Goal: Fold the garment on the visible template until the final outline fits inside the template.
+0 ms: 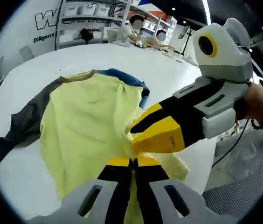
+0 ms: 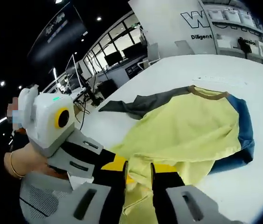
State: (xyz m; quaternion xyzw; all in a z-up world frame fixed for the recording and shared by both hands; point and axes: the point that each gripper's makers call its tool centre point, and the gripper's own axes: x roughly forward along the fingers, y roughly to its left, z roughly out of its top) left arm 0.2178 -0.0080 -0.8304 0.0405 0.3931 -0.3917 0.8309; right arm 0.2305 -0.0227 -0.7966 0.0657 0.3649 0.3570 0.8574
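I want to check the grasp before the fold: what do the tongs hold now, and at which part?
Both tongs, left and right, are shut on the yellow garment, side by side on the same near edge of the fabric, lifted off the white table.

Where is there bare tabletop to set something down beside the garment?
Bare white table lies beyond the garment's tan collar and past the grey sleeve. It is crowded at the near hem, where the left gripper and right gripper both pinch the yellow shirt.
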